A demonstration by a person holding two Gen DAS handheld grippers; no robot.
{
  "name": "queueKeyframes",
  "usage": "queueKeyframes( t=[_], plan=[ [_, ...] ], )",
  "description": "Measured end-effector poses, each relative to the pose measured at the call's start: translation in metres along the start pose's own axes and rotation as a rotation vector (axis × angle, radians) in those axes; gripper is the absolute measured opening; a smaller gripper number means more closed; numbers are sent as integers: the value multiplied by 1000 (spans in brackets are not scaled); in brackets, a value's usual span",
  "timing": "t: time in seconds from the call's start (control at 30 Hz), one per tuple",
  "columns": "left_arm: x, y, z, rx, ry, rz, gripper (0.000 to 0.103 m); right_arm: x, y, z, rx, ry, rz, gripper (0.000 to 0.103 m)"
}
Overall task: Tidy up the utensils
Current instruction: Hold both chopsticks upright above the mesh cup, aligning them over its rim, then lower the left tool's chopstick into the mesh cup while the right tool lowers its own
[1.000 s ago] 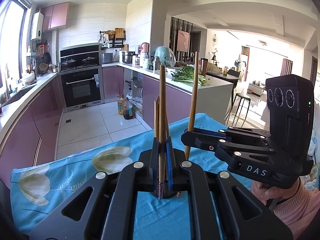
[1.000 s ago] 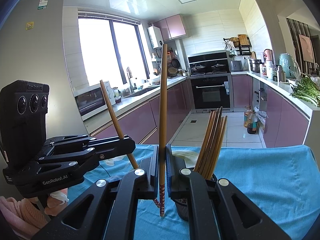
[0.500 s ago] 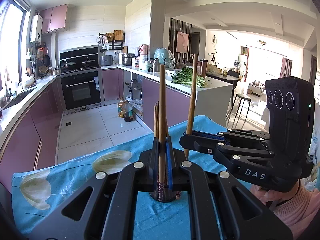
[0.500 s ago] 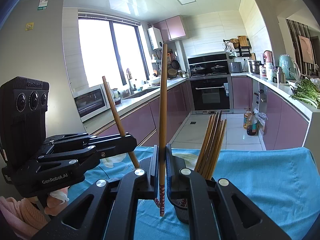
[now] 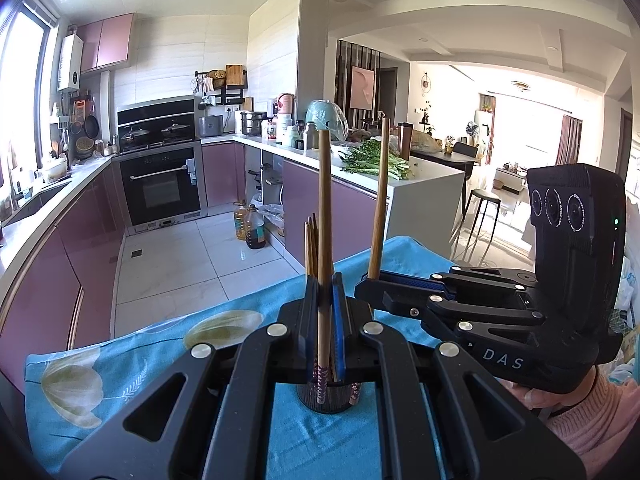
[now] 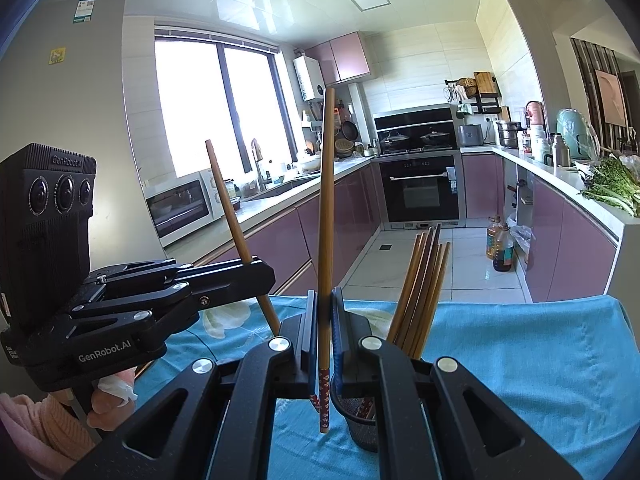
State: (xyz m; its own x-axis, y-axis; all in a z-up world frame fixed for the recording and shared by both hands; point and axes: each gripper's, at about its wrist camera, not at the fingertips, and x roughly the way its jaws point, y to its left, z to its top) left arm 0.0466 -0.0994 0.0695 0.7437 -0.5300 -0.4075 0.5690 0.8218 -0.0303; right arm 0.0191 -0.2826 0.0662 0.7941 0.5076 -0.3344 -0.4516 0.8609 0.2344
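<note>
My left gripper (image 5: 325, 292) is shut on one upright wooden chopstick (image 5: 324, 220). Its patterned lower end overlaps the dark mesh cup (image 5: 328, 396) standing on the blue cloth; whether it is inside I cannot tell. My right gripper (image 6: 325, 308) is shut on another upright chopstick (image 6: 326, 220), whose tip hangs just left of the mesh cup (image 6: 362, 420). That cup holds several chopsticks (image 6: 420, 292), which lean right. Each gripper shows in the other's view: the right gripper (image 5: 368, 284) and the left gripper (image 6: 264, 276), each with its stick.
A blue cloth with a flower print (image 5: 120, 360) covers the table, whose far edge drops to the kitchen floor. Purple cabinets and an oven (image 6: 420, 192) stand beyond. A hand in a pink sleeve (image 5: 580, 420) holds the right gripper.
My left gripper has edged forward, so the mesh cup now shows under its chopstick's tip. The right gripper and its chopstick have stayed put.
</note>
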Motion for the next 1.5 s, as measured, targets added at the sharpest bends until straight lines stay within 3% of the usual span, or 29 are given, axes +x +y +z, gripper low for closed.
queueKeyframes(
  t=[1.5],
  plan=[
    [-4,6,17,4,-41,-17,8,-4,-1,17,-8,-39,-33,5]
  ],
)
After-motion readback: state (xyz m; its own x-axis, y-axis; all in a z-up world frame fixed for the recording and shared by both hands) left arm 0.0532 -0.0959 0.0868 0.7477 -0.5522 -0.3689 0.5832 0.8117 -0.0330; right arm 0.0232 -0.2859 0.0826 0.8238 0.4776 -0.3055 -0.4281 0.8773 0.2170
